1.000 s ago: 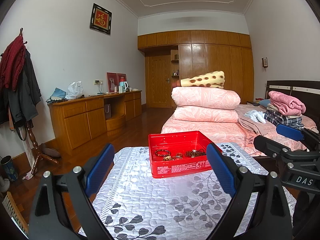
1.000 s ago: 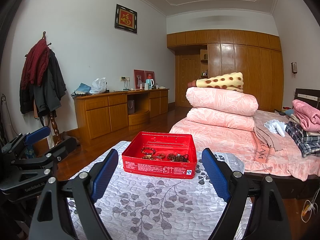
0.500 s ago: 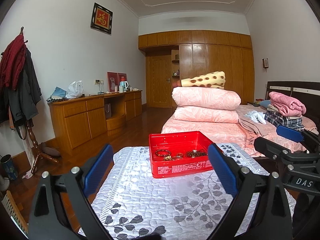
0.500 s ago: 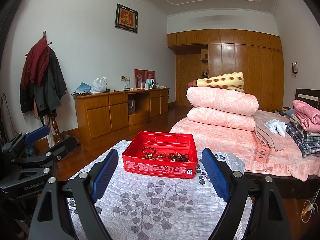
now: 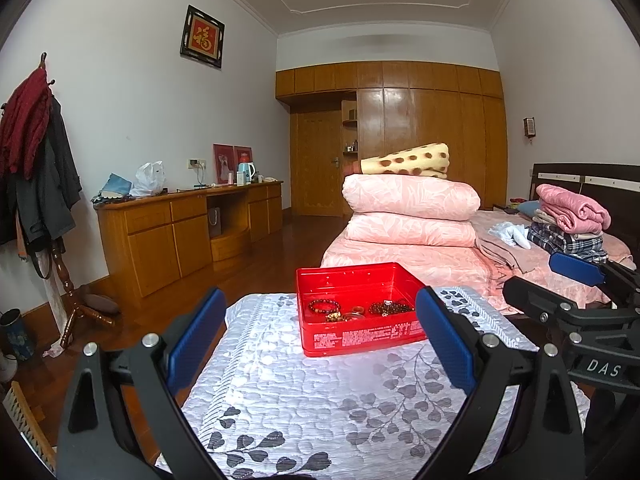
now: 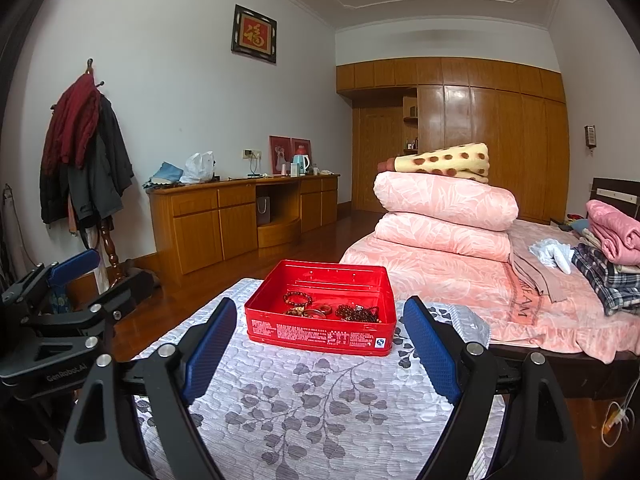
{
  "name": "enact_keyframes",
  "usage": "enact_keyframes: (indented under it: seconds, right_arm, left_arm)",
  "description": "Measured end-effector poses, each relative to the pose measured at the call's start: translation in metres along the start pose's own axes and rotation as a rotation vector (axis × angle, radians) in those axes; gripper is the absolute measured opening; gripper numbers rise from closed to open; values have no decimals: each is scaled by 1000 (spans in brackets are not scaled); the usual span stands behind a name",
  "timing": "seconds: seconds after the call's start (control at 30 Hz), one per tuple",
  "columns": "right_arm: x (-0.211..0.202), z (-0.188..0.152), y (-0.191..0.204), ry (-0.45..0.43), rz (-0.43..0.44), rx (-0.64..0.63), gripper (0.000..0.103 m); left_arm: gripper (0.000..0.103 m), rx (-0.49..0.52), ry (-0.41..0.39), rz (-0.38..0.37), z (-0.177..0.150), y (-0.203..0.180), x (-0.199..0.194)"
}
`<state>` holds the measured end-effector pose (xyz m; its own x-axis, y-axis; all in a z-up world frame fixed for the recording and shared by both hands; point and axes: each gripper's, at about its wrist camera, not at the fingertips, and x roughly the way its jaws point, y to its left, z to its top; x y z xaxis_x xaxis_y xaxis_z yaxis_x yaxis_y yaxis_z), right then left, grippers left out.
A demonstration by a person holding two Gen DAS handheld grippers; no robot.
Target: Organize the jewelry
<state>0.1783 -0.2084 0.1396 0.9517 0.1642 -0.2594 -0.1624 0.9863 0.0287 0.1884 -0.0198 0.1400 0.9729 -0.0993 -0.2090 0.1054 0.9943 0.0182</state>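
Red tin (image 5: 362,330) with bracelets (image 6: 332,310) on quilted table (image 6: 304,412). Left gripper (image 5: 320,342) and right gripper (image 6: 320,350) near it, jaws apart, empty.

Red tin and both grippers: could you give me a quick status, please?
Left gripper open, empty; right gripper likewise. Red tin lidless on quilted cloth, bracelets inside. Nothing blocking.

red tin (image 5: 362,334) between spread claw (image 5: 320,334) fingers
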Motion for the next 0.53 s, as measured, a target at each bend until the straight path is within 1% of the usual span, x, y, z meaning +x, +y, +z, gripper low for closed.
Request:
enact_keyframes:
  seconds: [0.53]
  right_arm:
    - [2,-1,2,5,0,-3,84]
  left_arm:
    - [93,-8,11,-1,-2,3,2]
